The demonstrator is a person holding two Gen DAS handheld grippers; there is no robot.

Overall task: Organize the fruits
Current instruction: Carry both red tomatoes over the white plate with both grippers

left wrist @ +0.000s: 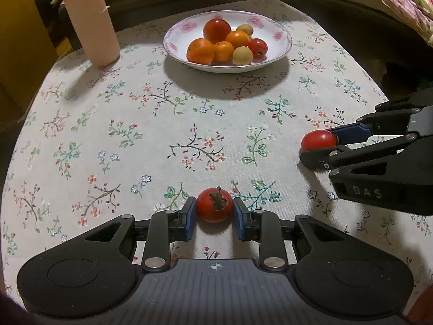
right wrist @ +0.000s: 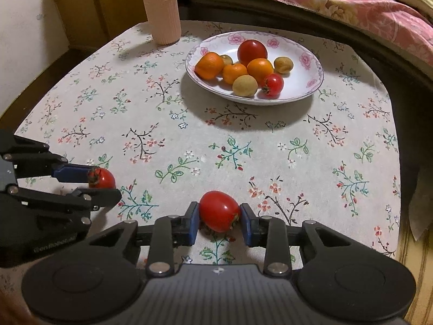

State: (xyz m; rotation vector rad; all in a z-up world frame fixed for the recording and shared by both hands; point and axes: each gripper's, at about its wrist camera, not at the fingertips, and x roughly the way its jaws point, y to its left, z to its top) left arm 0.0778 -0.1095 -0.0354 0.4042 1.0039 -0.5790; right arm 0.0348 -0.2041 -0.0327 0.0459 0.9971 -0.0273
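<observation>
left gripper (left wrist: pixel 214 211) is clamped on a small red tomato with a dry stem (left wrist: pixel 214 208), blue pads (left wrist: pixel 190 218) pressing both sides. that tomato sits low at the near edge of the floral tablecloth (left wrist: pixel 135 124), stem facing the camera; can't tell if it's lifted or touching the cloth.

right gripper (right wrist: pixel 219 214) is clamped on a second red tomato (right wrist: pixel 219 210), slightly oblong, lying sideways with its stem end toward the right pad. also at the near edge of the cloth, to the right of the first one. from the left wrist view the right gripper (left wrist: pixel 320 146) comes in from the right side with that tomato (left wrist: pixel 318 139) pinched at its tips. from the right wrist view the left gripper (right wrist: pixel 105 187) shows at the left, with its tomato (right wrist: pixel 104 178) between the fingers.

the two grippers are near each other but apart, side by side.

white plate with pink flower rim (left wrist: pixel 281 43) sits at the far middle of the table, well apart from both grippers. it holds a large red tomato (left wrist: pixel 217 30), three oranges (left wrist: pixel 200 51), a small red tomato (left wrist: pixel 257 47), and two pale yellow-brown round fruits (left wrist: pixel 242 55). right wrist view shows one more small greenish fruit (right wrist: pixel 226 59) behind an orange.

tall pale ribbed cylinder (left wrist: pixel 86 19) stands upright at the far left of the table. pink patterned fabric (right wrist: pixel 351 2) lies beyond the far edge.
</observation>
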